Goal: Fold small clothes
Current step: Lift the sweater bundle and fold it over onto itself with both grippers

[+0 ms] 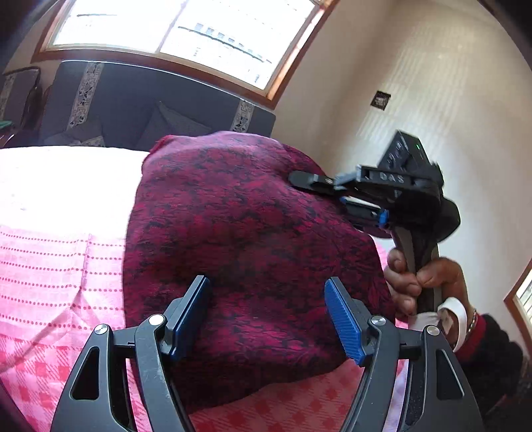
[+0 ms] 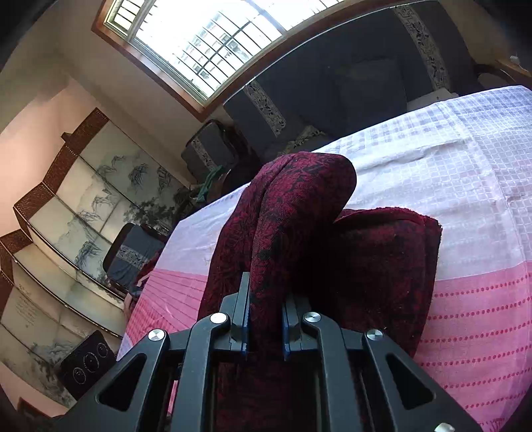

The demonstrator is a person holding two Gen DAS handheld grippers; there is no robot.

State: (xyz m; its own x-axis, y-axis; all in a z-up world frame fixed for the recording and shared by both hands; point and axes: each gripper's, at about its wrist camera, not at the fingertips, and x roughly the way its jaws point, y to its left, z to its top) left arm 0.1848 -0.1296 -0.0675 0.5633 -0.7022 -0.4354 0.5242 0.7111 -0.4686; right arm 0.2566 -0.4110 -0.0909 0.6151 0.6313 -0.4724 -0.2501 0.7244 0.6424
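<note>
We see pink checked bedcover | window, dark sofa | right gripper pinches maroon cloth | left gripper gapes, empty.

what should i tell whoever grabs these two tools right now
Right tool: shut on a raised fold of the dark red patterned cloth, lifting it above the rest.
Left tool: open, the cloth lies between its fingers but they do not press on it.
The cloth sits on the pink and white bedspread, bunched, with part of it already doubled over on the bed.
Done: one fold seems started.
Left: probably lay the lifted part over, flatten, finish folding.
</note>
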